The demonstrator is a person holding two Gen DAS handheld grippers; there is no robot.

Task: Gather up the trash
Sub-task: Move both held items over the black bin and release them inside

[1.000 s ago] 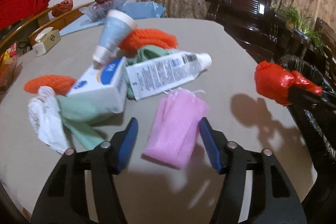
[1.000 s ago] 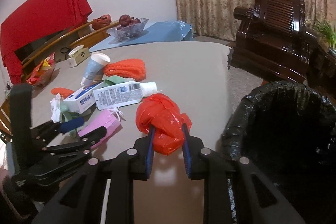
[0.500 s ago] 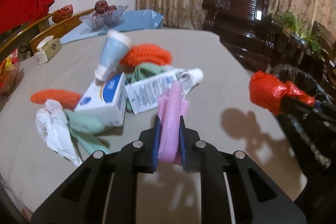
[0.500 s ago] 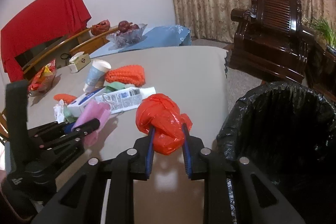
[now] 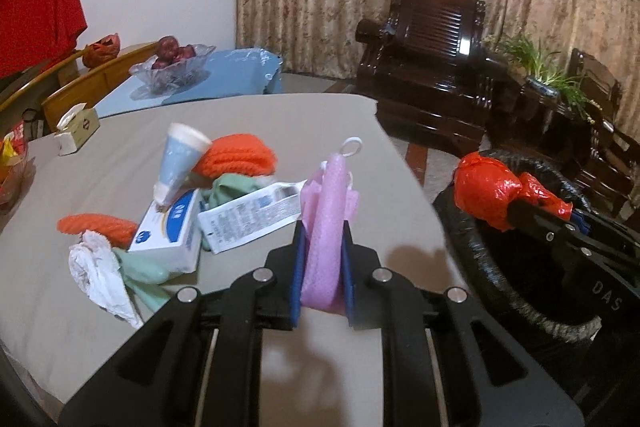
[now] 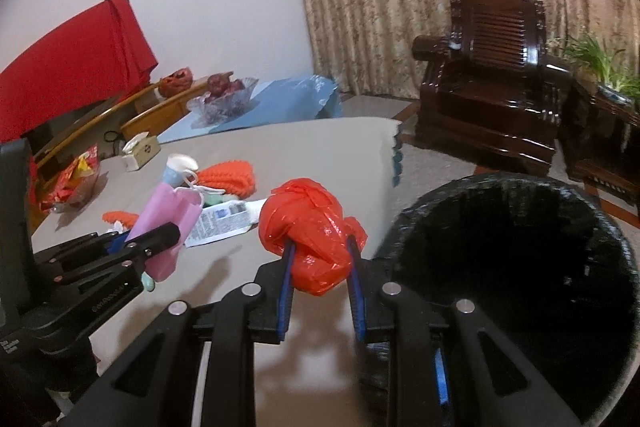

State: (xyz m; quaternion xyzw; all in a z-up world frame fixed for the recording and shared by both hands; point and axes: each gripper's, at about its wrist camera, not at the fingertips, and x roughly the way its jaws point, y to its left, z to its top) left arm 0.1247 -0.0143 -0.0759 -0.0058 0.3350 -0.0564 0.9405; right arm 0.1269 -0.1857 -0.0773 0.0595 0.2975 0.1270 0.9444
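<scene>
Grey table (image 5: 328,115) fills the near ground, black-lined bin (image 6: 520,267) standing just off its right edge.

Left gripper (image 5: 321,267): jaws pinched nearly closed on a pink mask (image 5: 326,219), folded upright between the blue pads, ear loop sticking out the top. Mask is clear of the table.

Right gripper (image 6: 320,259): jaws partly closed around a knotted red bag (image 6: 308,227), held firmly, sitting over the table edge beside the bin rim. In the left view the bag appears right at the rim.

Step in hand, as I read it: carry both pieces over the bin mouth and drop them. Right goes first; it is nearer. Take the bag well inside the rim before opening, since the crumpled plastic may cling to a pad. The mask is light and limp, so release low over the opening; the loop could snag a jaw.

Beyond the mask, left on the table: white tube (image 5: 248,215), blue-and-white box (image 5: 172,231), paper cup (image 5: 180,159) leaning on it, orange knit pieces (image 5: 240,155), green cloth, crumpled tissue (image 5: 96,267). Much remains.

Farther back: tissue box (image 5: 76,125), fruit bowl (image 5: 172,67), dark armchair (image 5: 432,67), curtain.
</scene>
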